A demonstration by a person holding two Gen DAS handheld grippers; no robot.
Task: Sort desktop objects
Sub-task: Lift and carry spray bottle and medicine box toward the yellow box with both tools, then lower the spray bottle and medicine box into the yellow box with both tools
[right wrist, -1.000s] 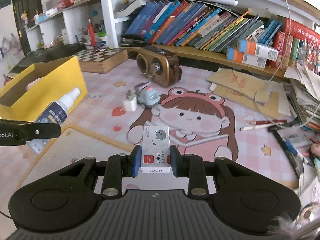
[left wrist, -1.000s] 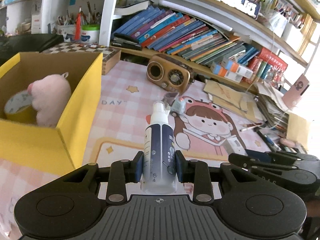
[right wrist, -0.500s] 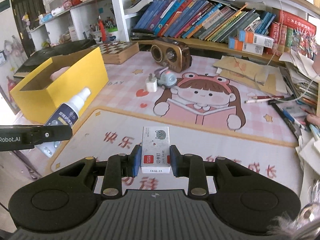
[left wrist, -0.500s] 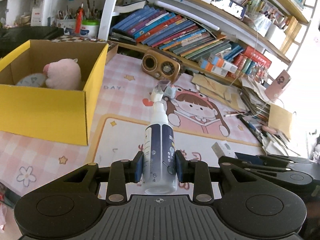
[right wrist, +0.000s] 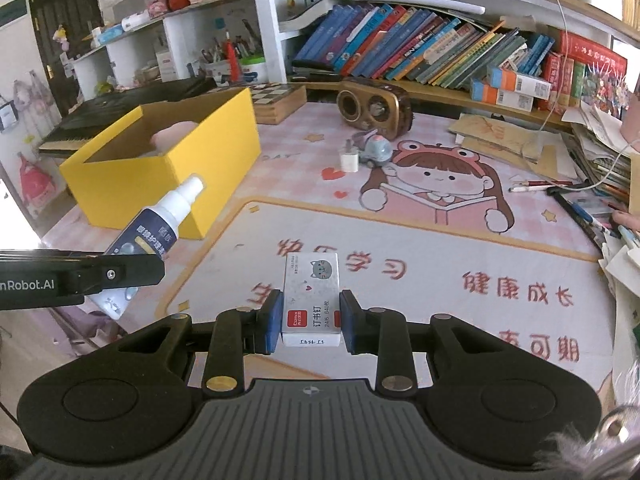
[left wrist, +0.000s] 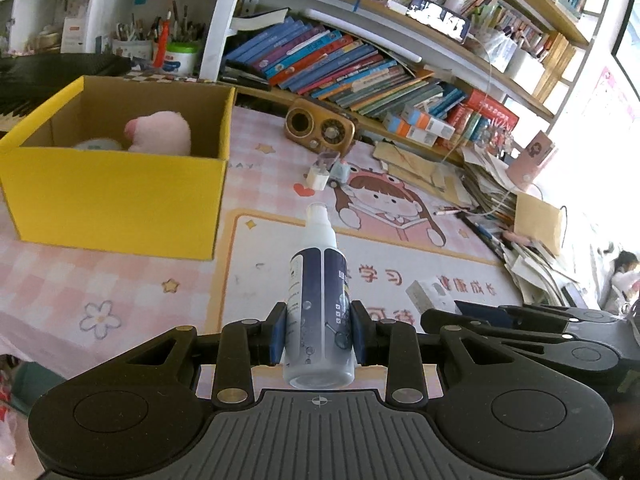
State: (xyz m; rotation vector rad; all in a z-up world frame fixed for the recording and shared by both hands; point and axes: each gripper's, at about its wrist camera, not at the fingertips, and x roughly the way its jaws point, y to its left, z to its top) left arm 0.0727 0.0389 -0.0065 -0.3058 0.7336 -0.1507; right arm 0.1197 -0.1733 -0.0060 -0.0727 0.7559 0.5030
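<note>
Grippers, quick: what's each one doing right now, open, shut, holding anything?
Left gripper: shut on the spray bottle, nozzle pointing forward.
Right gripper: shut on the small staple box.

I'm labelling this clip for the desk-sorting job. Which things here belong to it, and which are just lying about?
In the job:
- spray bottle, held by left gripper
- staple box, held by right gripper
- yellow box

Lying about:
- radio
- books
- chessboard
</note>
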